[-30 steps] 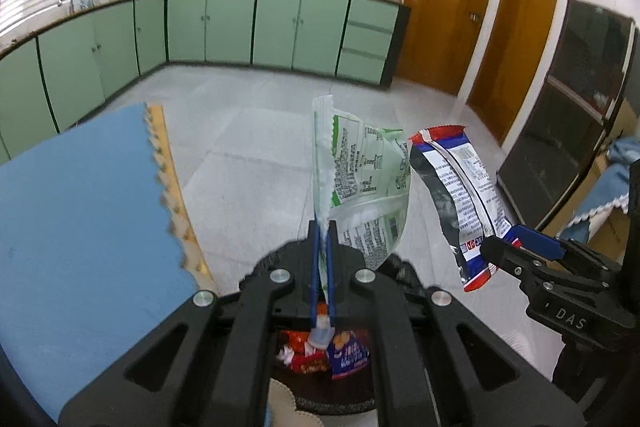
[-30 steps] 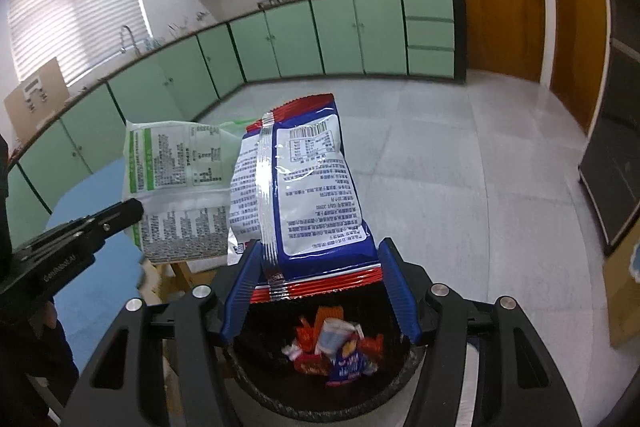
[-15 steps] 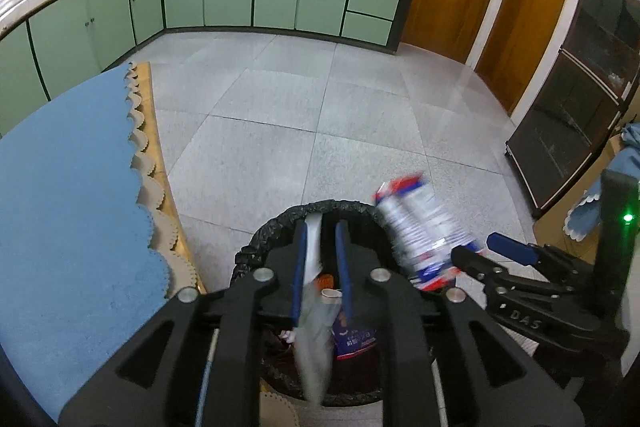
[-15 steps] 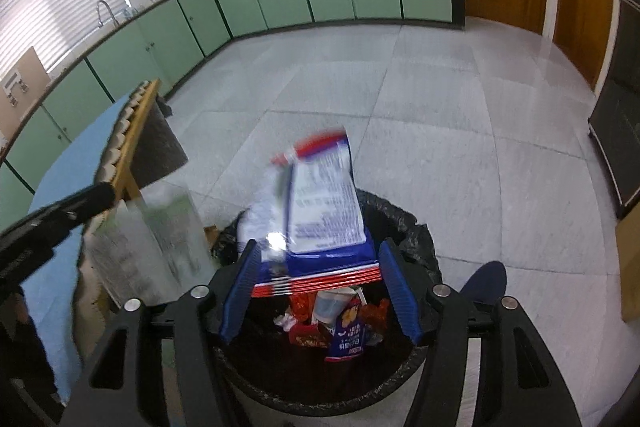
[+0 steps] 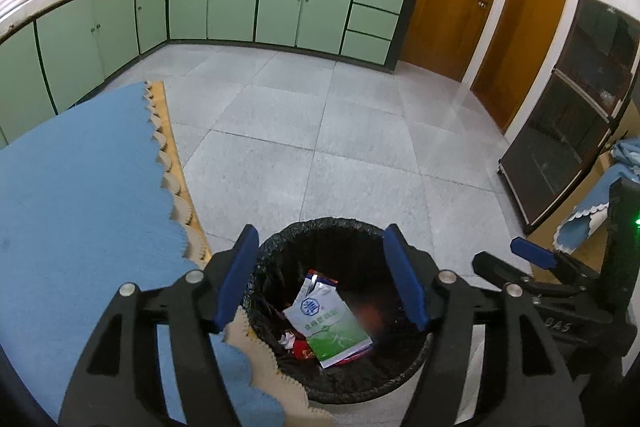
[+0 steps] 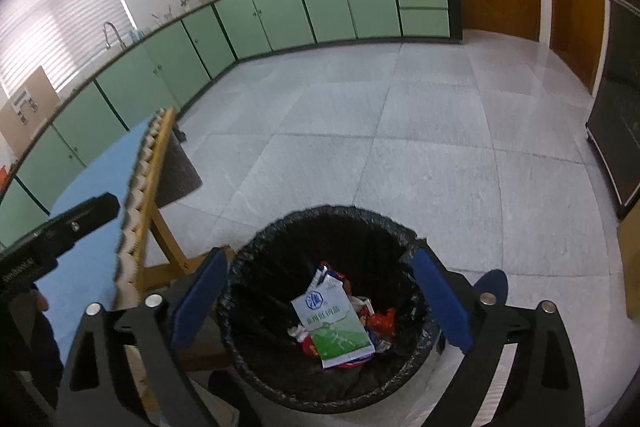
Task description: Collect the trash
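A round trash bin with a black liner [image 5: 280, 251] stands on the floor below both grippers; it also shows in the right wrist view [image 6: 376, 223]. A green and white snack bag [image 5: 330, 327] lies inside on top of other wrappers, also seen in the right wrist view [image 6: 336, 327]. My left gripper [image 5: 322, 283] is open and empty above the bin. My right gripper [image 6: 322, 303] is open and empty above the bin; it also shows at the right of the left wrist view [image 5: 520, 259].
A table with a blue scalloped cloth [image 5: 80, 187] stands left of the bin, its wooden edge and leg [image 6: 160, 227] close by. Grey tiled floor [image 5: 320, 131] stretches to green cabinets [image 5: 240, 7]. A dark cabinet [image 5: 560, 147] stands at the right.
Both grippers opened over the bin. The green and white bag left my left gripper and the red and blue wrapper left my right gripper; both dropped into the bin.
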Demonstrator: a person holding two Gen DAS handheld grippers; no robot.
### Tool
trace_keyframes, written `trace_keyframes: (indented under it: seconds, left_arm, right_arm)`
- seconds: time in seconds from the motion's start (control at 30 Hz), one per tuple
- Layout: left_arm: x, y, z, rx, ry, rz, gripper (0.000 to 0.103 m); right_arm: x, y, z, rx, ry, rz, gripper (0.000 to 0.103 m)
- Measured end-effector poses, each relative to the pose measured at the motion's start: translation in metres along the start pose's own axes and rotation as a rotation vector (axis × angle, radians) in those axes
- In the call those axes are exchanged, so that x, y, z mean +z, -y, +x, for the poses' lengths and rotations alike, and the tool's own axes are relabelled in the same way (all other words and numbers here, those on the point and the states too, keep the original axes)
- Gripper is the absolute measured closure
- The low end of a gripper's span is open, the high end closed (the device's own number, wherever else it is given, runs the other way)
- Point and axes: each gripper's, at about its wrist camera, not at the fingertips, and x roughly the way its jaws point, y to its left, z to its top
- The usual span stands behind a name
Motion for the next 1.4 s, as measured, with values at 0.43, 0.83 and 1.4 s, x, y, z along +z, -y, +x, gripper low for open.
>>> trace_keyframes:
  seconds: [0.43, 0.83, 1.4]
  left_arm:
    - [-0.006, -0.001, -0.101, 0.063, 0.148, 0.012, 0.017]
    - [-0.027, 0.002, -0.176, 0.127, 0.235, 0.034, 0.014]
    - [-0.032, -0.004, -0.206, 0.132, 0.3, 0.01, 0.014]
  right_arm:
    - [0.004, -0.049, -0.091, 0.068, 0.119, -0.128, 0.006]
    - [-0.006, -0.087, -0.149, 0.121, 0.201, -0.219, 0.006]
    - [-0.009, -0.111, -0.164, 0.156, 0.233, -0.262, 0.006]
